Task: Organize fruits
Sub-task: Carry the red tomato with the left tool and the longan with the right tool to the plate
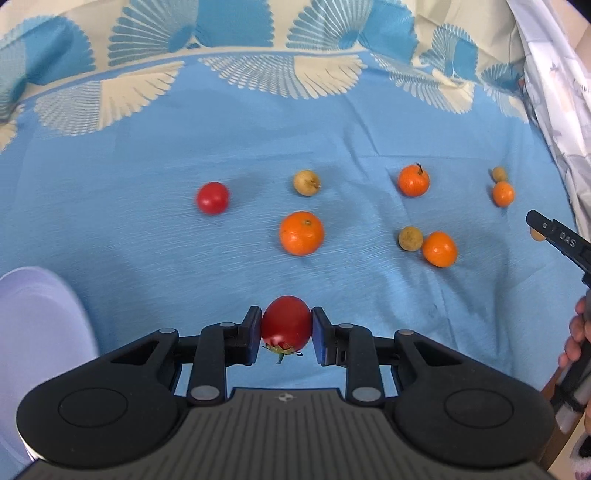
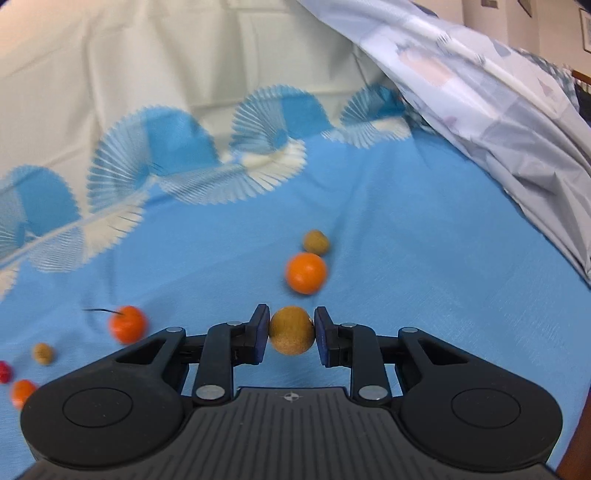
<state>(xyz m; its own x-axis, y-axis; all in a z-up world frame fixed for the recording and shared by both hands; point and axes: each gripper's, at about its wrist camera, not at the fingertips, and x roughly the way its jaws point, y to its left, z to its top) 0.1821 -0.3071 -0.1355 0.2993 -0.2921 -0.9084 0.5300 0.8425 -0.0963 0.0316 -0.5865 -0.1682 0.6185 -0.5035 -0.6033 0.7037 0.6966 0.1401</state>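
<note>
Here your left gripper (image 1: 286, 325) is clamped on a red tomato (image 1: 286, 323), its green calyx turned toward you, and your right gripper (image 2: 291, 330) pinches a small brown longan (image 2: 291, 330) between its blue pads (image 2: 260, 330). Both fruits hang clear above the blue cloth (image 1: 147, 258) — a wrinkled spread whose far border carries cream and darker blue fan shapes (image 1: 325, 74).

Loose fruit lies scattered across the middle of that cloth in the left wrist view: a second tomato (image 1: 212, 197) toward the left, a pale longan (image 1: 306, 182) just right of it, a large orange (image 1: 301, 233) nearer you. Further right sit a stemmed orange (image 1: 413, 180), then a longan (image 1: 410, 238) touching another orange (image 1: 439, 249), and at the far right a small orange (image 1: 503, 194) with a longan (image 1: 499, 174) just behind it.

A white rounded object (image 1: 40, 332) stands at the near left edge — what it is you cannot tell. To the right, a pale patterned sheet (image 2: 498, 110) is bunched up along the cloth, and beyond it a cream wall with small framed pictures (image 2: 524, 7) shows in the right wrist view.
</note>
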